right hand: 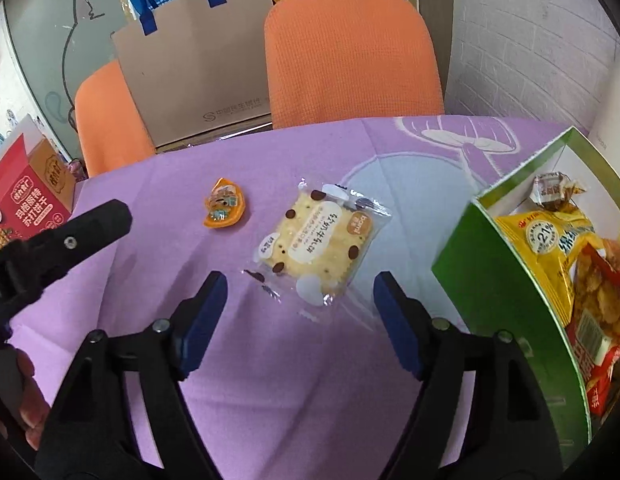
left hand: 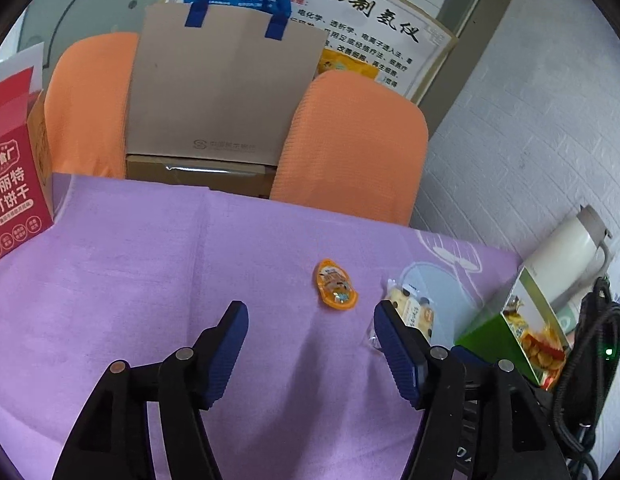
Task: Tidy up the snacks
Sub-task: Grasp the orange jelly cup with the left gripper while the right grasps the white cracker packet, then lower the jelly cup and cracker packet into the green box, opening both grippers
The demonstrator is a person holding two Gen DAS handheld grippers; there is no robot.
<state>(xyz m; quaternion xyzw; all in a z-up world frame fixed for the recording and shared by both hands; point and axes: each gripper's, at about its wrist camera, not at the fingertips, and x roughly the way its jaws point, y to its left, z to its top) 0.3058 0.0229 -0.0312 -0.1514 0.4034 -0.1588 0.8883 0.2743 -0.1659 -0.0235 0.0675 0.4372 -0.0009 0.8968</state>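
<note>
Holding both grippers above a purple-covered bench (right hand: pixel 238 360), you have each pair of blue fingers spread apart with nothing between them. Your right gripper (right hand: pixel 300 300) hovers just short of a clear-wrapped cracker packet (right hand: pixel 316 240) lying flat on the cloth. A small orange jelly cup (right hand: pixel 224 209) lies near it, to its left. At the right edge stands an open green box (right hand: pixel 498 280) holding a yellow snack bag (right hand: pixel 558 240) and a wrapped candy (right hand: pixel 552 190). Your left gripper (left hand: pixel 310 332) points toward the jelly cup. A red biscuit box (left hand: pixel 14 196) stands at the far left, and two orange chairs (left hand: pixel 350 148) sit behind the bench.
</note>
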